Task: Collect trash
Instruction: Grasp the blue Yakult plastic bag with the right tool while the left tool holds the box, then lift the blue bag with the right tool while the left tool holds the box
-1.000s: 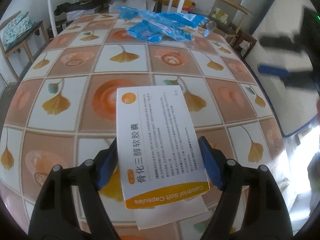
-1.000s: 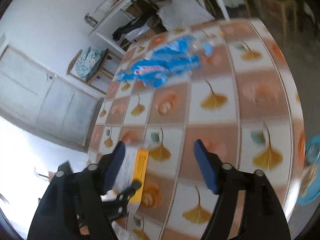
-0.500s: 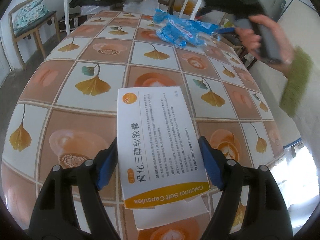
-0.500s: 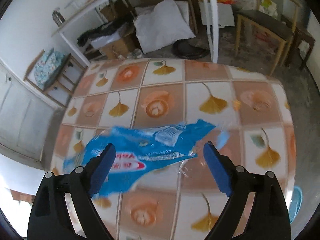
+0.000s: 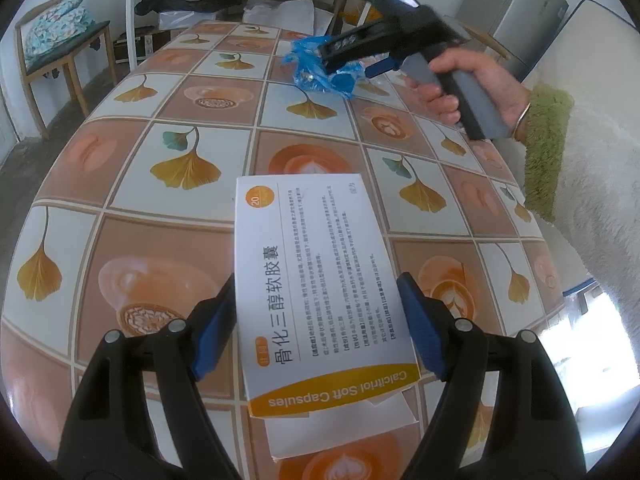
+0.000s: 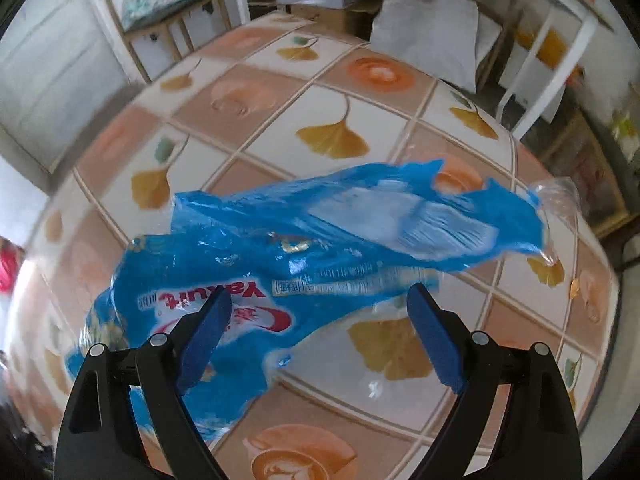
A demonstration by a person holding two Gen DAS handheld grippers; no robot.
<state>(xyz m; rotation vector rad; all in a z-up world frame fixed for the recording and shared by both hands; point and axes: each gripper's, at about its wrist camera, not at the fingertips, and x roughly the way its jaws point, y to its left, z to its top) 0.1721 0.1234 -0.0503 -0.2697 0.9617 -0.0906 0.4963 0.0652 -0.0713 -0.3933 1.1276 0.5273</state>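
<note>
Flat cardboard box in left tongs; crinkled blue plastic wrapper under right tongs.

The surface wears a cloth of orange and white squares printed with ginkgo leaves and coffee cups. Past its far edge stand a wooden chair with a floral cushion, a white-legged table and white sacks on a grey floor. Daylight glares at the right.

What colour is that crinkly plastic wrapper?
Bright blue plastic wrapper, clearest in the right wrist view.
</note>
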